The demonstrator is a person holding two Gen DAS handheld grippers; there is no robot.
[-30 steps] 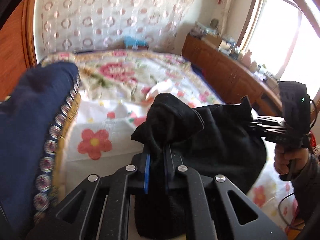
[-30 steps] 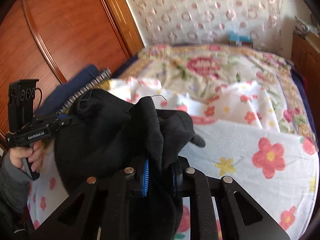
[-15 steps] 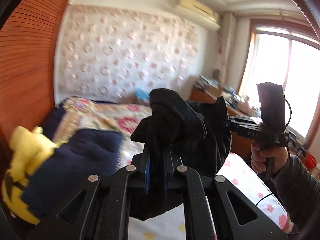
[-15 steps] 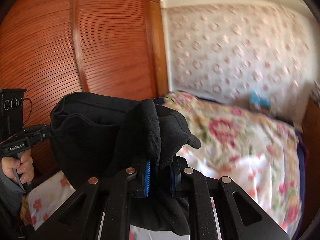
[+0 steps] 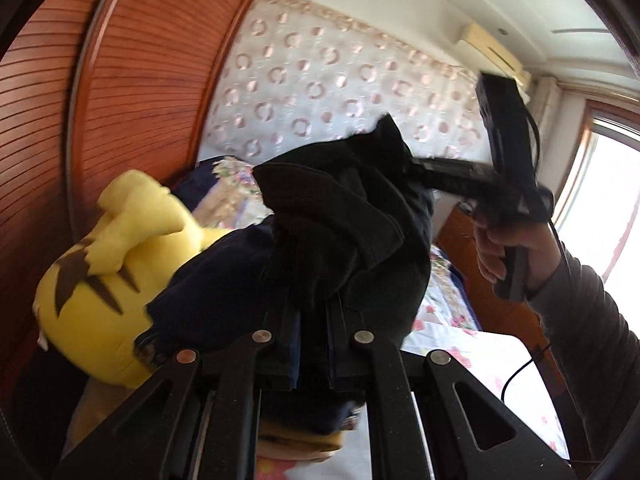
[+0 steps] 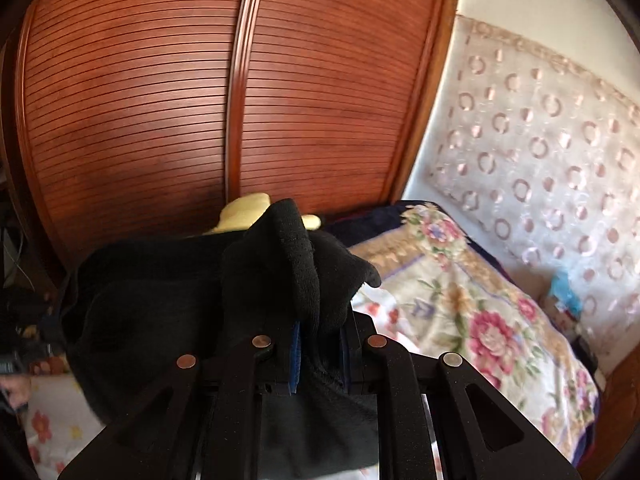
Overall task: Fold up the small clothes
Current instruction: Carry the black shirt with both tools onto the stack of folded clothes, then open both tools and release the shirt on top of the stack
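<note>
A yellow plush toy [image 5: 120,264] lies beside the slatted wooden wardrobe [image 6: 160,112]; a floral bedspread [image 6: 480,320] covers the bed.

Both wrist cameras sit tight behind their own jaws, the left facing along the wardrobe [image 5: 132,92] toward the window [image 5: 600,200], the right squarely at that wardrobe [image 6: 160,120], sharing the black garment [image 5: 352,220] and yellow plush [image 5: 112,280].

Black linkage jaws with silver rivets, blue pads [image 6: 295,354]; grey sleeve [image 5: 580,312].
</note>
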